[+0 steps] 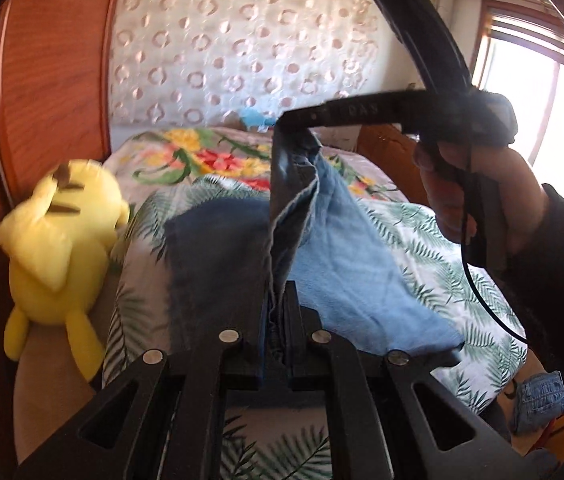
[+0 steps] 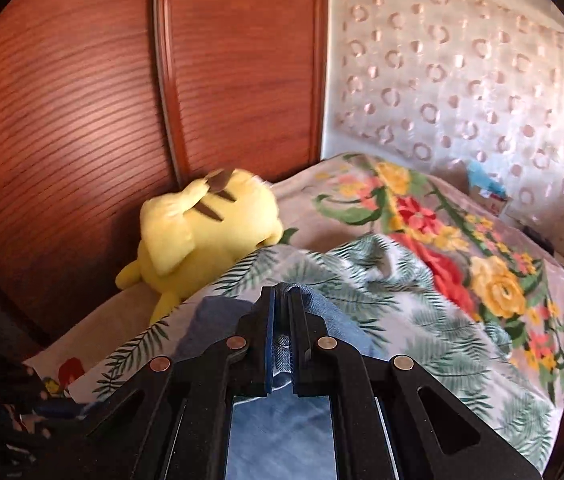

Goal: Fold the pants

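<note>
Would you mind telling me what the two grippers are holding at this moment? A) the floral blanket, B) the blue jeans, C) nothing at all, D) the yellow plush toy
B: the left gripper and the right gripper are each shut on denim of the blue jeans, lifted above the bed, while the yellow plush toy lies untouched beside them.

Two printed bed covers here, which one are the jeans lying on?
The palm-leaf cover, white with green fronds, nearer the cameras. The jeans lie across it, pinched by both the left gripper and right gripper. The floral blanket with red and yellow flowers lies beyond.
</note>
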Demonstrator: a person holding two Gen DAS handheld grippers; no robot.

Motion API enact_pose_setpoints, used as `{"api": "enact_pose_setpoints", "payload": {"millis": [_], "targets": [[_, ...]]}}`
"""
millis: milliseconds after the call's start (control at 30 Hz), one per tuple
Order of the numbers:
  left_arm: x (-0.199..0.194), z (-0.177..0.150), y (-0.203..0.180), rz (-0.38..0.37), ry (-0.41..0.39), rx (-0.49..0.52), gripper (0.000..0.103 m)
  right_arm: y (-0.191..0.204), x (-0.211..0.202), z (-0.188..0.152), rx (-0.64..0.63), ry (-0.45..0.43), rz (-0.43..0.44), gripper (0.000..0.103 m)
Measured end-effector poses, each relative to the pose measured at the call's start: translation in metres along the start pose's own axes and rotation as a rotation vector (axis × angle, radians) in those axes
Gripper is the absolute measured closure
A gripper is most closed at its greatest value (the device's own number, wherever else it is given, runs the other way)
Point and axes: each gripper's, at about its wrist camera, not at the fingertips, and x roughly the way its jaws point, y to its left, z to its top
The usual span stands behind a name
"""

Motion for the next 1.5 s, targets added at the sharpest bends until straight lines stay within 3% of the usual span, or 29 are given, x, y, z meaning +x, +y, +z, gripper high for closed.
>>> {"api": "enact_pose_setpoints", "payload": {"millis": [267,467,600,667,900,1033,1100,1167,1300,1367,1500], "targets": [[0.021,-0.033,0.026,0.012,0.071,-0.062,0.096,0.02,0.06,0.004,-0.026,0.081,0.038,0.097],[0.028,-0.042,0.031,0.021,0.099,-0.069,0.096,0.008,0.085,0.01,0.055,0.115,0.053,0.094],[0.029,-0.044,0.034,0.027,0.109,-0.069,0.096,0.006,0.077,0.01,0.052,0.084,0.053,0.086],[0.029,-0.044,0.035,0.031,0.111,-0.071,0.096,0.006,0.07,0.008,0.053,0.07,0.072,0.071],[0.025,-0.042,0.032,0.052,0.114,-0.057,0.093,-0.003,0.021,-0.017,0.069,-0.009,0.066,0.065],[0.019,-0.036,0.031,0.098,0.095,-0.026,0.074,-0.009,-0.001,-0.045,0.085,-0.014,0.047,0.064],[0.017,-0.032,0.032,0.095,0.089,-0.027,0.072,-0.011,-0.012,-0.06,0.097,-0.006,0.05,0.064],[0.014,-0.028,0.031,0.107,0.079,-0.018,0.061,-0.012,-0.023,-0.075,0.104,-0.001,0.042,0.064],[0.013,-0.021,0.024,0.104,0.071,0.007,0.051,-0.007,-0.046,-0.104,0.099,0.019,0.008,0.064],[0.013,-0.018,0.017,0.093,0.058,0.024,0.032,-0.006,-0.056,-0.118,0.113,0.021,0.003,0.064],[0.019,-0.013,-0.001,0.069,0.053,0.051,0.027,-0.004,-0.078,-0.144,0.165,0.011,-0.008,0.064]]}}
